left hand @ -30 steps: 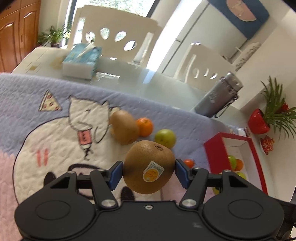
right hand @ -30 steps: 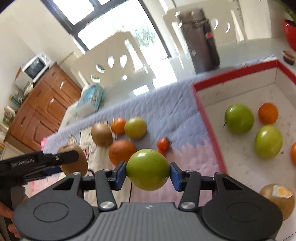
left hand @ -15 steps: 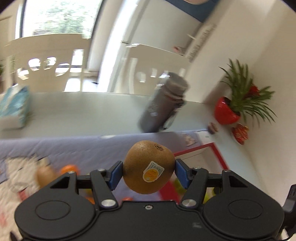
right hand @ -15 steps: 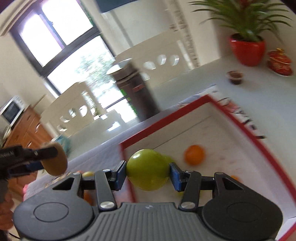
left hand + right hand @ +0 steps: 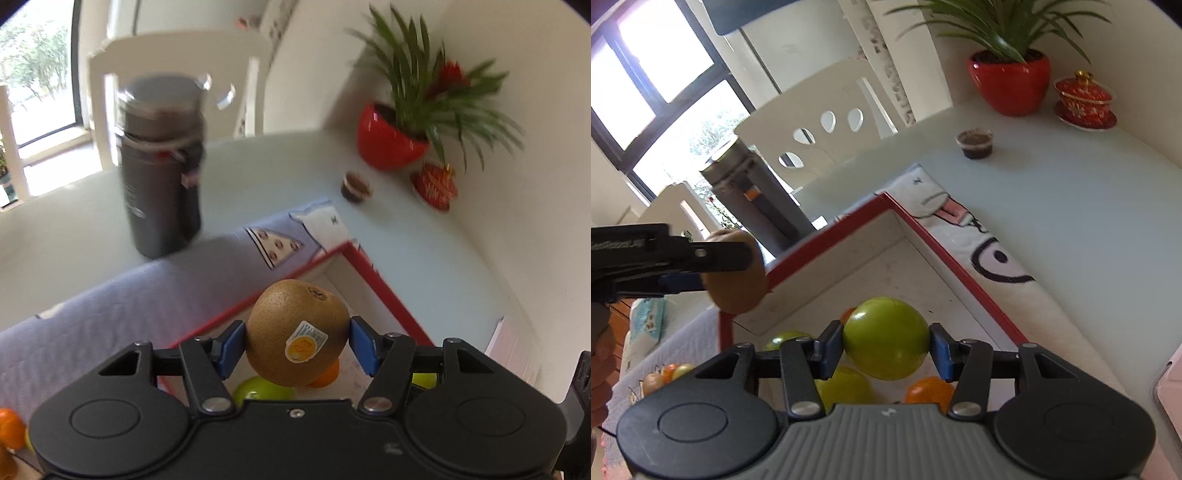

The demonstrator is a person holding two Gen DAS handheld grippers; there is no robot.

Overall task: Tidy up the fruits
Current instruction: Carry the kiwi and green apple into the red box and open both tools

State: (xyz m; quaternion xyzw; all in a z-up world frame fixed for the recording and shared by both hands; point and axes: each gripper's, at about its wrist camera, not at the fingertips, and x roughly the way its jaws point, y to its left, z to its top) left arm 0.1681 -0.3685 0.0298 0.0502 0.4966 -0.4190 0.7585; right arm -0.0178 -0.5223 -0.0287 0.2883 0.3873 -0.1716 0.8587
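My left gripper [image 5: 297,345] is shut on a brown kiwi [image 5: 297,332] with a sticker, held above the left rim of the red-edged tray [image 5: 376,280]. In the right wrist view the kiwi [image 5: 738,284] and left gripper [image 5: 713,258] show at the left, over the tray's near-left corner. My right gripper [image 5: 886,349] is shut on a green fruit [image 5: 886,338], held over the tray's inside [image 5: 923,236]. Below it lie green fruits [image 5: 846,386] and an orange [image 5: 929,393]. A green fruit [image 5: 258,391] and an orange [image 5: 327,374] show under the kiwi.
A grey flask [image 5: 162,170] stands behind the cartoon mat [image 5: 110,302]. A red plant pot [image 5: 1010,83], a red lidded cup [image 5: 1084,98] and a small dark cup [image 5: 975,144] stand at the back right. Loose fruits [image 5: 665,374] lie on the mat at left.
Both grippers have swung right from the mat toward the tray, each still holding its fruit. The tray's far corner now fills the middle of both views.
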